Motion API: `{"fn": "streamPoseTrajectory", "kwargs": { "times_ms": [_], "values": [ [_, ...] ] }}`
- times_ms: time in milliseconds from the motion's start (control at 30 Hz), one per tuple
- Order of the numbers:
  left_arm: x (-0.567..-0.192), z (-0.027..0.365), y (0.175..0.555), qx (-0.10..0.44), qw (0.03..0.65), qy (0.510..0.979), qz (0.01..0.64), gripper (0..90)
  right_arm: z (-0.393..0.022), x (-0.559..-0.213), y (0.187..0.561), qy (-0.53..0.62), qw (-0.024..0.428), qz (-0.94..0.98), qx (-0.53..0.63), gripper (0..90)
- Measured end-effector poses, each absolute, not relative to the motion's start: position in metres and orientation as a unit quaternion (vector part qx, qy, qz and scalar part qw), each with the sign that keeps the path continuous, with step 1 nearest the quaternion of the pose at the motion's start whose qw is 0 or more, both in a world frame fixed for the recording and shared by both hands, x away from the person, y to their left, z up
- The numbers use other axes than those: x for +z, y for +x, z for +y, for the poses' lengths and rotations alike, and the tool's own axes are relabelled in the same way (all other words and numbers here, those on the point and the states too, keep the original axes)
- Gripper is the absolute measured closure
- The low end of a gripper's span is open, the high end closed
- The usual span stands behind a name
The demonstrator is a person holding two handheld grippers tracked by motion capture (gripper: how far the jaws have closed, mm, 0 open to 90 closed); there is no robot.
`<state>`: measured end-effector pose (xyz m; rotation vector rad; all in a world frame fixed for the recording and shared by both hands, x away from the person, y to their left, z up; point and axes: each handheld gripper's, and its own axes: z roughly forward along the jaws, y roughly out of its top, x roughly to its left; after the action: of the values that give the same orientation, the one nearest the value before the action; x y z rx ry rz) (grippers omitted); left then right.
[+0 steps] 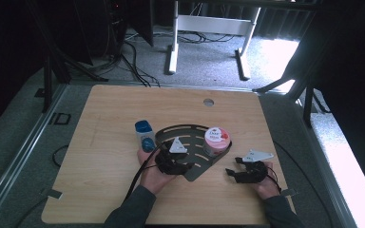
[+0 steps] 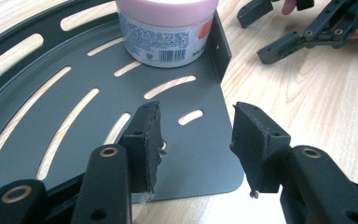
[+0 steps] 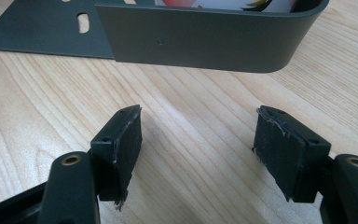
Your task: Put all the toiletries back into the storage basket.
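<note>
Wooden table [image 1: 104, 156] is sitting on grey carpet, dark room around it. Left gripper [image 2: 196, 140] is hovering with jaws spread apart, holding nothing; its fingertips [image 2: 145, 133] are sitting over the pointed corner of a dark slotted corner shelf [image 2: 74, 84], right jaw just past the shelf's edge over bare wood. Ahead of these jaws a pink-lidded Dove jar [image 2: 168, 32] is standing upright in the shelf, against its raised side wall. Right gripper [image 3: 198, 140] is also gaping wide, empty, fingertips [image 3: 126, 135] hanging over bare table just short of the shelf's outer wall, not touching it. In the high view both hands are entering from the bottom. A blue-capped bottle [image 1: 145, 135] is lying beside the shelf's left edge, beyond the left gripper.
</note>
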<state>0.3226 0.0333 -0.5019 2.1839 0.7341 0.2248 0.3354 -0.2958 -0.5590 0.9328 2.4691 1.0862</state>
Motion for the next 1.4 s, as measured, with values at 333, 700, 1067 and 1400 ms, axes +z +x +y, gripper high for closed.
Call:
{"fn": "streamPoseTrajectory", "kwargs": {
  "times_ms": [333, 700, 1067, 1400],
  "values": [
    [-0.498, 0.040, 0.315, 0.100, 0.406, 0.860, 0.294, 56.0, -0.297, -0.559, 0.336, 0.319, 0.142, 0.858, 0.377, 31.6],
    [-0.494, 0.048, 0.309, 0.102, 0.408, 0.858, 0.295, 55.3, -0.297, -0.559, 0.336, 0.316, 0.141, 0.859, 0.377, 31.5],
    [-0.493, 0.057, 0.302, 0.108, 0.402, 0.858, 0.300, 53.9, -0.297, -0.559, 0.336, 0.316, 0.141, 0.859, 0.377, 31.4],
    [-0.491, 0.068, 0.297, 0.112, 0.395, 0.859, 0.307, 53.8, -0.297, -0.559, 0.336, 0.314, 0.140, 0.860, 0.377, 30.5]
  ]
}}
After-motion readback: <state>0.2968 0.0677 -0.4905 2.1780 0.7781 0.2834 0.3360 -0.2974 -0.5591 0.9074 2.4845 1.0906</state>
